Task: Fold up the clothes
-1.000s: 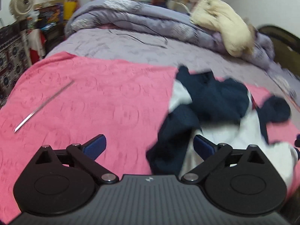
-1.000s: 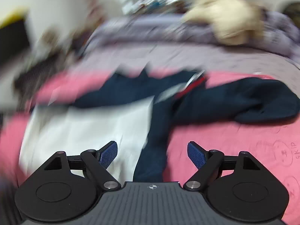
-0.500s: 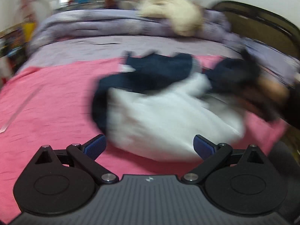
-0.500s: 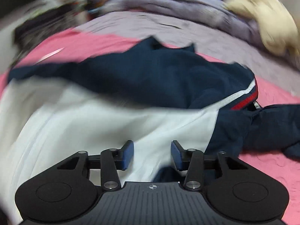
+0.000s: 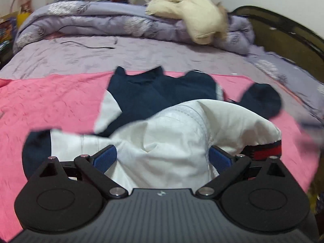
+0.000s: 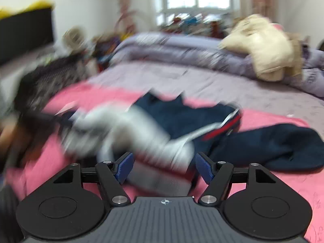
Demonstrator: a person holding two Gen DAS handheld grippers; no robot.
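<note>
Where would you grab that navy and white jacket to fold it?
Probably the striped hem band at the near right edge of the jacket. It is a firm, thick edge lifted off the pink blanket, so the left claw, open now, could come from the near side.

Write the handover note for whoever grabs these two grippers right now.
Left gripper: open, white fabric of the jacket bunched between its fingers, not clamped.
Right gripper: open, at the jacket's near edge; view blurred, so contact is unclear.
The navy and white jacket lies crumpled on the pink blanket, one navy sleeve flung out to the right.
Done: nothing folded yet.
Left: spread the jacket flat, fold the sleeves in, fold the body.
</note>
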